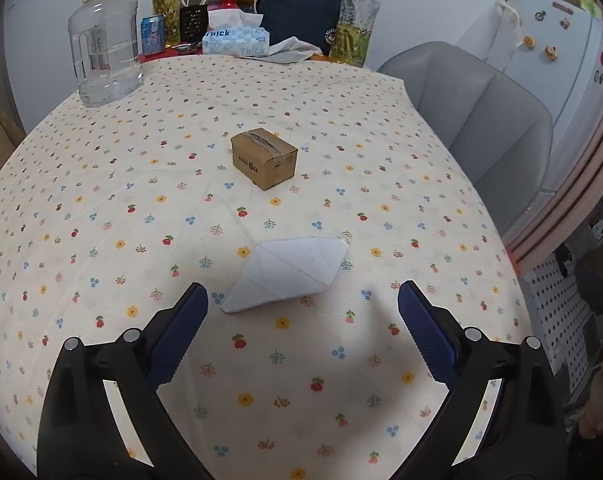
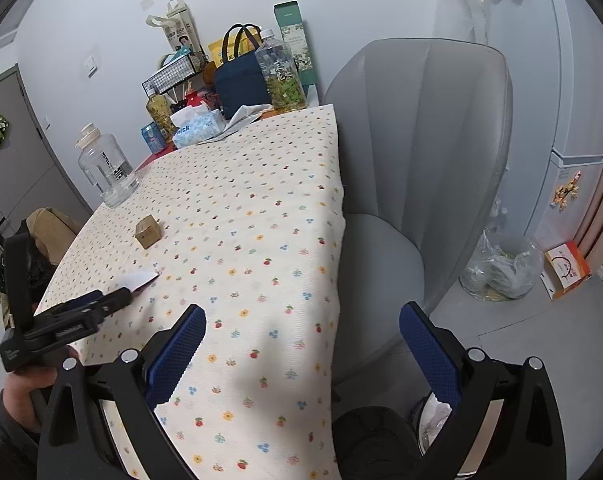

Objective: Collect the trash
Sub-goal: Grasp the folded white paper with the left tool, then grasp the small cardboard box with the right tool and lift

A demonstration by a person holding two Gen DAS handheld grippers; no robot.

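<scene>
While the left tool (image 1: 302, 304) is held low over the worktop (image 1: 101, 208) with its blue-padded fingers (image 1: 181, 332) spread wide and nothing between them, the flat folded white paper piece (image 1: 287, 276) lies just ahead of the tips, slightly toward the left finger. Farther on, near the middle of the floral cloth, a small brown cardboard box sealed with tape (image 1: 264, 159) stands apart from the paper. The right tool (image 2: 301, 332) is likewise wide and empty, held over the worktop edge beside the grey padded chair (image 2: 417, 160). A clear plastic-lined bin holding scraps (image 2: 499, 268) is seen on the floor beyond the chair.

The paper is judged the nearest item for collection. Being thin and flat, it would best be approached at a shallow angle, one finger slid under a raised corner or fold before closing. The cloth could be pinched with it; a light, level closure is advised.
</scene>
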